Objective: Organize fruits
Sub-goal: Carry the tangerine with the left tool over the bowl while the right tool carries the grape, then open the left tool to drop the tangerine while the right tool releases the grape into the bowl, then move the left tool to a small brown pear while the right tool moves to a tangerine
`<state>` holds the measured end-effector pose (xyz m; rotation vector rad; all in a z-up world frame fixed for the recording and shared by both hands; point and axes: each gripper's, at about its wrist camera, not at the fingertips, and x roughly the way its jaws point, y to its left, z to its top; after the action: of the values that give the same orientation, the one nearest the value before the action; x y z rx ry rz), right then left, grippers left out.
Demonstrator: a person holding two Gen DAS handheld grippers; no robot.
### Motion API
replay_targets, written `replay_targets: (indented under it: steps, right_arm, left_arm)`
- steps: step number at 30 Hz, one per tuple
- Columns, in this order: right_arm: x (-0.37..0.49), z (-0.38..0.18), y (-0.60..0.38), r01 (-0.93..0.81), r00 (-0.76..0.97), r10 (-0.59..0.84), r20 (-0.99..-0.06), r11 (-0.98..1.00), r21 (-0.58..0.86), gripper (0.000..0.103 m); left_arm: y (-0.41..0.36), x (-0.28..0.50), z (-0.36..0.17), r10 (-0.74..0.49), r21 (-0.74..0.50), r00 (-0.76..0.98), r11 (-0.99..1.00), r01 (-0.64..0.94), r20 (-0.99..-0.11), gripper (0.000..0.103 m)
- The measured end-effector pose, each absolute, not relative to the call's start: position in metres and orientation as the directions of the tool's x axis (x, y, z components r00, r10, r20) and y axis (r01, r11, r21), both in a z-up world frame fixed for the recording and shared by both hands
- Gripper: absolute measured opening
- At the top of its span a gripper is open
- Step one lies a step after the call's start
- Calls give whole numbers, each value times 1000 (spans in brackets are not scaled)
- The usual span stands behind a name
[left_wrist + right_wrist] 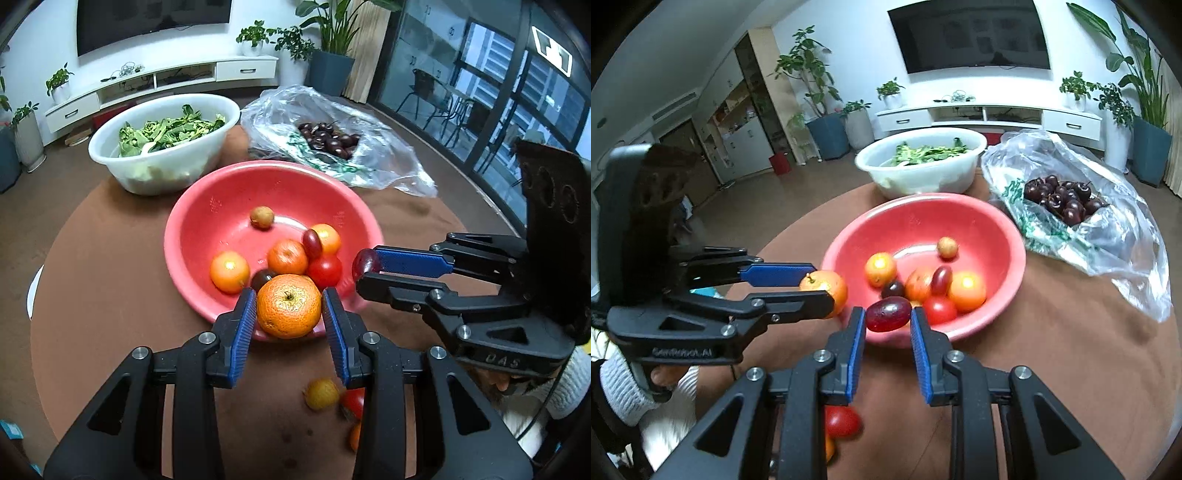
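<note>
A: Which step are you on?

B: Carrying fruit to the red bowl (207,206). Going left to right: my left gripper (289,308) has its blue pads pressed on either side of an orange (289,305), held at the bowl's six o'clock rim. My right gripper (888,315) is closed narrowly on a dark red grape tomato (888,314), also near the six o'clock rim, a little to the right.

A: What's already in the bowl?

B: Several orange and red tomatoes, a dark one and a small brownish fruit at about twelve o'clock. On the brown table (110,266), below my left gripper at five o'clock, a yellowish fruit (322,394) and a red tomato (354,403) are not yet collected.

A: And farther out?

B: A white bowl of greens (162,147) at eleven o'clock of the red bowl, and a plastic bag of dark cherries (328,139) at one o'clock.

A: Next move?

B: I judge both pieces need to travel over the rim and lower before I part the jaws, so neither drops hard on the tomatoes below. The orange is round and may roll.
</note>
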<state>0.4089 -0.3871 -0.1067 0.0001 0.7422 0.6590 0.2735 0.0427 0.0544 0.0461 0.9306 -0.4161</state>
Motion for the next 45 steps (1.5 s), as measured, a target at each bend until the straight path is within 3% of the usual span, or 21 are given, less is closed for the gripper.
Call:
replay_targets:
  steps: [16, 17, 19, 22, 24, 26, 37, 45]
  right_arm:
    - [437, -124, -371, -548, 566, 485, -666, 826, 135, 28]
    - [437, -125, -372, -546, 569, 481, -666, 827, 131, 28]
    - [438, -125, -372, -544, 571, 478, -667, 829, 129, 29]
    - [435, -122, -375, -543, 578, 483, -657, 829, 132, 31]
    - [433, -118, -377, -539, 593, 478, -648, 834, 122, 46]
    - [431, -116, -378, -534, 607, 472, -639, 838, 112, 54]
    - [390, -100, -391, -548, 617, 522, -589, 822, 153, 54]
    - [330, -122, -392, -569, 559, 550, -620, 799, 196, 55]
  left_arm:
    - [35, 316, 23, -256, -80, 511, 937, 341, -821, 36]
    - [35, 316, 24, -246, -68, 522, 939, 336, -817, 37]
    - [36, 315, 26, -234, -53, 540, 943, 329, -808, 50]
    - [38, 311, 31, -237, -51, 559, 944, 327, -795, 51]
    - [39, 308, 35, -233, -49, 570, 946, 319, -788, 51]
    - [40, 305, 38, -232, -49, 575, 947, 317, -785, 51]
    - [52, 254, 47, -246, -73, 578, 949, 306, -778, 51]
    - [51, 216, 31, -258, -82, 536, 941, 329, -804, 51]
